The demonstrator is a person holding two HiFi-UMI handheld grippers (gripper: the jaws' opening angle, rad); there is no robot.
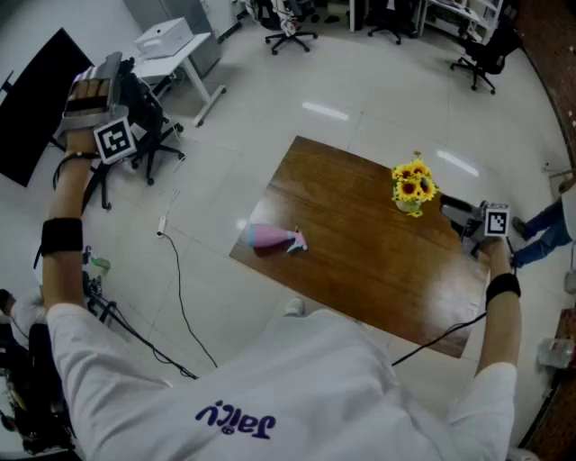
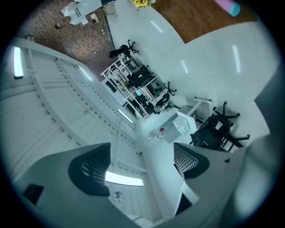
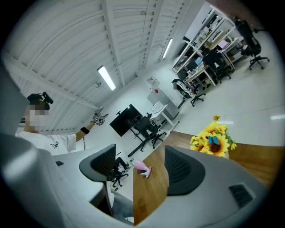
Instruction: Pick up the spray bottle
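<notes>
The spray bottle (image 1: 270, 238), pink with a blue base and a pale trigger head, lies on its side near the left edge of the brown wooden table (image 1: 360, 261). My right gripper (image 1: 450, 212) hovers at the table's far right edge, behind the sunflowers, far from the bottle. In the right gripper view its jaws (image 3: 139, 173) stand open and empty, with the bottle (image 3: 142, 166) small in the distance between them. My left gripper (image 1: 101, 81) is raised high at the far left, off the table. Its jaws (image 2: 140, 162) are open and empty, and the bottle (image 2: 228, 6) shows only at the top edge.
A pot of yellow sunflowers (image 1: 412, 187) stands on the table near the right gripper. Black office chairs (image 1: 148, 126) and a white desk (image 1: 175, 54) stand on the floor to the left. A cable (image 1: 175, 270) trails across the floor by the table.
</notes>
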